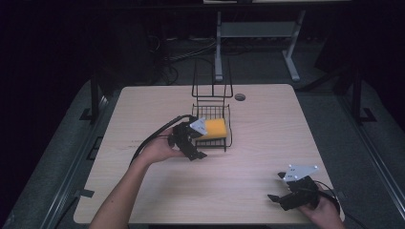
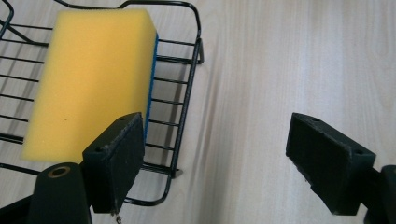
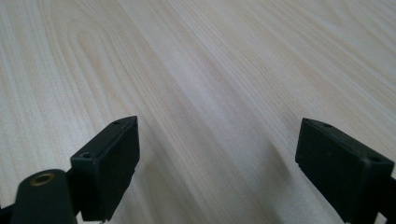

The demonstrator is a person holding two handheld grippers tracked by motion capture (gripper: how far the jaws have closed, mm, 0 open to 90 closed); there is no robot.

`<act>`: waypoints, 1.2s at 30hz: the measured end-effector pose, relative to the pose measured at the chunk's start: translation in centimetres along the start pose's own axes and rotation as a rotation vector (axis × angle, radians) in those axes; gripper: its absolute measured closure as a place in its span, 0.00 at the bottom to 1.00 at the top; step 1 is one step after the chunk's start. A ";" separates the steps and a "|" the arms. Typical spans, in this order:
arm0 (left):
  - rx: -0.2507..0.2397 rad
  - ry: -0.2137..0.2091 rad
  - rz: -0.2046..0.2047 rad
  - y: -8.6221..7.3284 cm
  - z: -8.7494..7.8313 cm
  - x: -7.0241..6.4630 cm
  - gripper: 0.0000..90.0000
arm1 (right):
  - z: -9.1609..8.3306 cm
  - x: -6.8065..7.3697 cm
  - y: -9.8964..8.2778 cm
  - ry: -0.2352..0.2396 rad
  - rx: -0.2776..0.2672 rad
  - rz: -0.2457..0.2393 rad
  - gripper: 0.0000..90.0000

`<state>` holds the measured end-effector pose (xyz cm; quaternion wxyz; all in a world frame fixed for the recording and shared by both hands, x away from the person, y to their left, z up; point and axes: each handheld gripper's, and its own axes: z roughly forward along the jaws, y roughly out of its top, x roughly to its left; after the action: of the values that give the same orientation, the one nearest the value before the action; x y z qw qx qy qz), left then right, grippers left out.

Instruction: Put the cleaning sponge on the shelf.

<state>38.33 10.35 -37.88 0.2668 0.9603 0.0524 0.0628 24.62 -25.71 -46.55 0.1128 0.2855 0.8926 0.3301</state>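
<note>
A yellow sponge (image 1: 215, 128) with a blue underside lies in a black wire rack (image 1: 228, 125) near the table's middle. In the left gripper view the sponge (image 2: 91, 79) rests on the rack's (image 2: 184, 105) wires, just beyond one jaw. My left gripper (image 1: 197, 145) stands open right in front of the rack, nothing between its jaws; its own view shows the gripper (image 2: 224, 161) over bare wood. My right gripper (image 1: 279, 191) is open at the table's front right corner, and its own view shows the gripper (image 3: 217, 163) above bare tabletop.
The rack has a tall wire back frame (image 1: 211, 83) behind the sponge. A round grommet hole (image 1: 239, 97) sits near the light wooden table's (image 1: 143, 109) far edge. A desk leg frame (image 1: 258, 33) stands on the dark floor beyond.
</note>
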 end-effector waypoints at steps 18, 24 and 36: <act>0.020 -0.026 -0.032 -1.9 -0.8 -2.0 0.21 | 0.0 -0.1 0.0 -0.002 -0.002 0.000 0.15; 0.001 -0.021 -0.038 -2.6 -1.3 -2.5 0.21 | 0.2 0.0 0.0 -0.001 0.002 0.000 0.15; 0.021 -0.029 -0.064 -4.5 -1.4 -3.7 0.21 | 0.3 0.0 0.0 0.001 0.009 -0.003 0.15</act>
<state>34.21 14.40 -39.35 0.2594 0.9616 0.0800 0.0395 24.72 -25.57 -46.76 0.1115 0.2846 0.8945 0.3263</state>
